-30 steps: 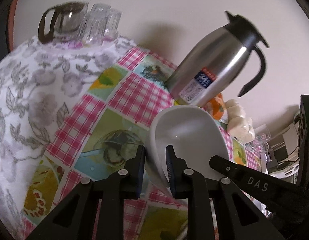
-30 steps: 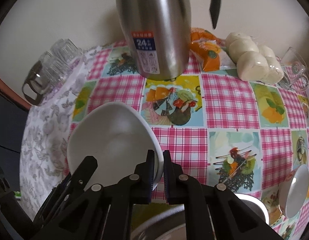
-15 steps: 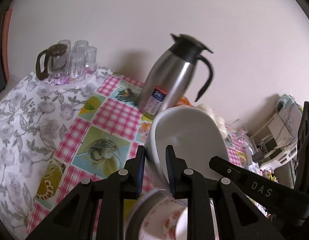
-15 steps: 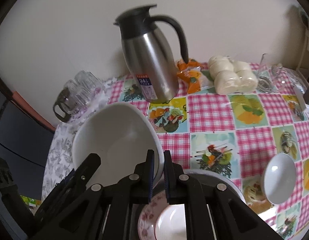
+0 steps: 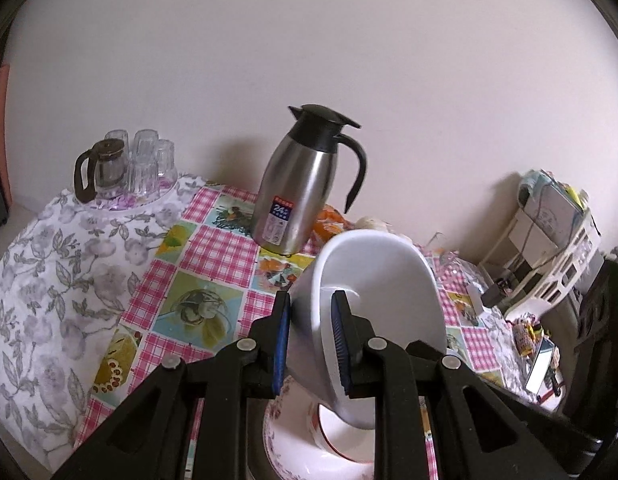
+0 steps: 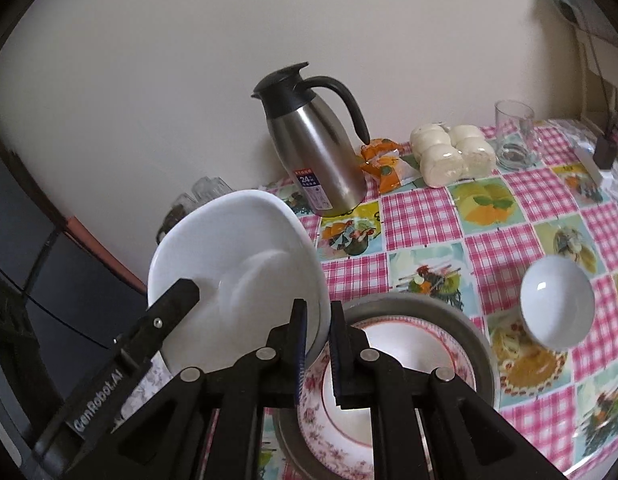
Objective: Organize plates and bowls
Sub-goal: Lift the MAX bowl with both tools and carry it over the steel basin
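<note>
Jaws of both grippers are clamped on opposite rim sections of one large white bowl (image 6: pixel 237 264), held tilted in the air above the table; left gripper (image 5: pixel 309 340) is closed on the bowl's wall with one pad outside and one inside, right gripper (image 6: pixel 317 340) is pinched narrow on the thin rim edge. Below the bowl a stack is seen: a floral-rimmed plate (image 6: pixel 309 408) lying in a wider grey dish (image 6: pixel 461 324), with a red-lined white dish nested inside the plate. A small white bowl (image 6: pixel 555 308) is set apart to the right on the pink checked tablecloth (image 6: pixel 421 216). Further back a steel thermos jug (image 6: pixel 317 152) with black lid and handle is stood near the wall, with an orange snack packet (image 6: pixel 383 164) and wrapped white buns (image 6: pixel 449 154) beside it, then a glass mug (image 6: pixel 513 136). Upturned glasses and a small glass pot (image 5: pixel 103 168) are grouped at the far left corner on a floral cloth (image 5: pixel 41 280)
</note>
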Tool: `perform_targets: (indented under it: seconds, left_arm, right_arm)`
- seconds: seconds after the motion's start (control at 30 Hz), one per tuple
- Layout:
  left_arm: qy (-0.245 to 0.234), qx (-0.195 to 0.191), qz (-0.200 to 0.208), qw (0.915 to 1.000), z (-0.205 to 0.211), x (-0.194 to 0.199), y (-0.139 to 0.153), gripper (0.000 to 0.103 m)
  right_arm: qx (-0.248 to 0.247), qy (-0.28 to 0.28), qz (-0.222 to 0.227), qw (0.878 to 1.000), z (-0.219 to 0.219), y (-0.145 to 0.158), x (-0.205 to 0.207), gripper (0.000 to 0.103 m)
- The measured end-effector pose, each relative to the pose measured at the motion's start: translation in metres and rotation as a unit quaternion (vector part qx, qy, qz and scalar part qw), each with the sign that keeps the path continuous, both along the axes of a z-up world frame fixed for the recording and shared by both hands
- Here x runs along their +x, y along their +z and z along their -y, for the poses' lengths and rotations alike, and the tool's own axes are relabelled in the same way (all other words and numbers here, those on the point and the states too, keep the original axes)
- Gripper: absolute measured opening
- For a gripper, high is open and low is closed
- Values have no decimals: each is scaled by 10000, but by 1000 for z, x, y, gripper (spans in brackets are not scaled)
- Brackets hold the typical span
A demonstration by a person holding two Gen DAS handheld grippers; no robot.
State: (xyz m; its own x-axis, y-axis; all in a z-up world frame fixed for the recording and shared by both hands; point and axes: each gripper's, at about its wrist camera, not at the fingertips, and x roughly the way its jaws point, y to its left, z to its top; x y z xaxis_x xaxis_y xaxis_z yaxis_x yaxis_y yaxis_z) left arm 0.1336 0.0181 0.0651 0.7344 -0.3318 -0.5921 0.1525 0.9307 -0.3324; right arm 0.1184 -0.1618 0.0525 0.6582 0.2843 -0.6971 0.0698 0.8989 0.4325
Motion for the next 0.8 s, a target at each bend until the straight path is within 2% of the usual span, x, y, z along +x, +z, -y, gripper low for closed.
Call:
perform_targets:
  seconds: [0.13,0.43,0.8]
  left_arm:
    - [-92,207,-32,9997,11,-11,-1,21]
    - [-221,471,-94,9986,33,-21,-3,21]
    - [-356,691,-238,9967,63,-26,-6,21]
  right_arm:
    - [235,-130,1,9996,11,-8,-15,11]
    - [207,-180,179,9995,26,-12,-30,11]
    - [86,-306,187,9993,48,-8,-41,12]
